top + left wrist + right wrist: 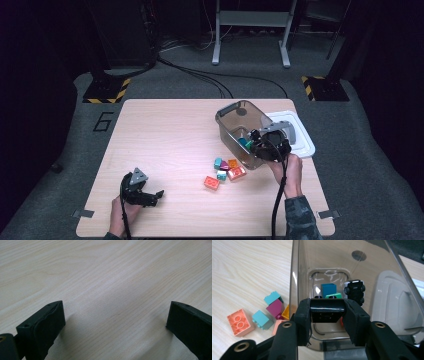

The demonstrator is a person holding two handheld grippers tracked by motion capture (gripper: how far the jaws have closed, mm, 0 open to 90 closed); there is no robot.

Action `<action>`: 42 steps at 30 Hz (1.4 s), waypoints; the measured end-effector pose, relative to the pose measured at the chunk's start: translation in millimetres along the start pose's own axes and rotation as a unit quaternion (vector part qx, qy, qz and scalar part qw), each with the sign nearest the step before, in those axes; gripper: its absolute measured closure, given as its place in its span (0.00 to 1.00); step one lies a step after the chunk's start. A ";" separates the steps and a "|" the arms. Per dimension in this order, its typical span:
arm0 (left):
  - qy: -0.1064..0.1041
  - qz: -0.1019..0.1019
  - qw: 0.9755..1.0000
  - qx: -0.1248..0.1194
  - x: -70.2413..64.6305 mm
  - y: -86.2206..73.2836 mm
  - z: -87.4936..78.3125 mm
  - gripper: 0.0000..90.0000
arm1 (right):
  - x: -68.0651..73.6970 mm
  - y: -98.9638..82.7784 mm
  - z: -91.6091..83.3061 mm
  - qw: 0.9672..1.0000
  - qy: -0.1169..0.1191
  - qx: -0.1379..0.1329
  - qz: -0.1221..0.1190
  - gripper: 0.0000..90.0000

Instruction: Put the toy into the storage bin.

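My right gripper (pixel 327 310) is shut on a black brick (pixel 327 314) and holds it over the open top of a clear smoky bin (pixel 332 260). Inside the bin lie a blue brick (pixel 329 289), a green brick (pixel 334 296) and a black wheeled piece (pixel 355 291). In the high view the right gripper (pixel 263 142) hangs over the bin (pixel 226 112) at the table's right. My left gripper (pixel 152 196) rests low at the front left, open, with bare wood between its jaws (pixel 115 315).
Loose bricks lie left of the bin: a salmon one (pixel 238 322), two teal ones (pixel 260 318), a magenta one (pixel 275 308) and an orange one (pixel 286 312). The bin's white lid (pixel 300 135) lies to its right, near the table's (pixel 165 130) right edge.
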State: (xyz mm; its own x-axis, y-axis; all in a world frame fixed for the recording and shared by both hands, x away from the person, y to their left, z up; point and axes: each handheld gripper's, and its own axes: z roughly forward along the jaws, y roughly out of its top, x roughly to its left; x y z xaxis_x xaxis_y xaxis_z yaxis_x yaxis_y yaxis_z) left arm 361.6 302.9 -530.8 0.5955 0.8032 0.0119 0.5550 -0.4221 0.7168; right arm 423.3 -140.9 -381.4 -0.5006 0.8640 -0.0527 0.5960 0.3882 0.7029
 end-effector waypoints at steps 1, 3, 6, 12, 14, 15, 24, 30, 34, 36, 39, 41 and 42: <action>0.000 0.000 1.000 0.000 0.0 0.0 0.1 0.02 | 0.6 -1.6 -0.5 1.000 0.000 0.005 -0.007 0.65; 0.000 0.000 1.000 0.000 0.0 0.0 0.1 0.02 | 1.3 -2.7 -0.9 1.000 0.002 0.013 -0.007 0.65; 0.000 0.000 1.000 0.000 0.0 0.0 0.0 0.02 | 1.5 -4.3 -1.6 1.000 0.003 0.019 -0.004 0.65; 0.000 0.000 1.000 0.000 0.0 0.0 0.0 0.02 | -0.9 -5.9 -4.1 1.000 0.008 0.017 -0.006 0.64; 0.000 0.000 1.000 0.000 0.0 0.0 0.0 0.02 | -1.2 -6.3 -6.7 1.000 0.010 0.020 -0.001 0.54; 0.000 0.000 1.000 0.000 0.0 0.0 0.1 0.02 | -1.1 -6.3 -7.6 1.000 0.010 0.022 0.000 0.52; 0.000 0.000 1.000 0.000 0.0 0.0 0.1 0.02 | 18.6 -4.8 -13.3 1.000 0.021 -0.001 -0.019 0.24; 0.000 0.000 1.000 0.000 0.0 0.0 0.1 0.02 | 37.0 -1.6 -9.1 0.998 0.043 -0.007 -0.037 0.16; 0.000 0.000 1.000 0.000 0.0 0.0 0.1 0.02 | 55.4 -1.2 -1.7 0.996 0.065 -0.014 -0.058 0.11; 0.000 0.000 1.000 0.000 0.0 0.0 0.1 0.02 | 68.2 -3.1 5.7 0.994 0.081 -0.012 -0.076 0.10; 0.000 0.000 1.000 0.000 0.0 0.0 0.0 0.02 | 83.0 -6.3 15.7 0.991 0.094 -0.003 -0.090 0.10; 0.000 0.000 1.000 0.000 0.0 0.0 0.0 0.02 | 85.5 -6.9 18.5 0.991 0.097 -0.004 -0.097 0.10; 0.000 0.000 1.000 0.000 0.0 0.0 0.1 0.02 | 89.3 -8.2 21.7 0.990 0.102 0.001 -0.097 0.09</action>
State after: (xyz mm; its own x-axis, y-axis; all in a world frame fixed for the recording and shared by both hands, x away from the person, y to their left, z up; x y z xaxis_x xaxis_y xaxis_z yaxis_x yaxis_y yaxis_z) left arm 361.6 302.9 -530.9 0.5951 0.8035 0.0124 0.5545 -0.4218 0.7174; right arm 387.3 -60.0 -407.2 -0.7220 0.6907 -0.0416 0.4772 0.5406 0.6928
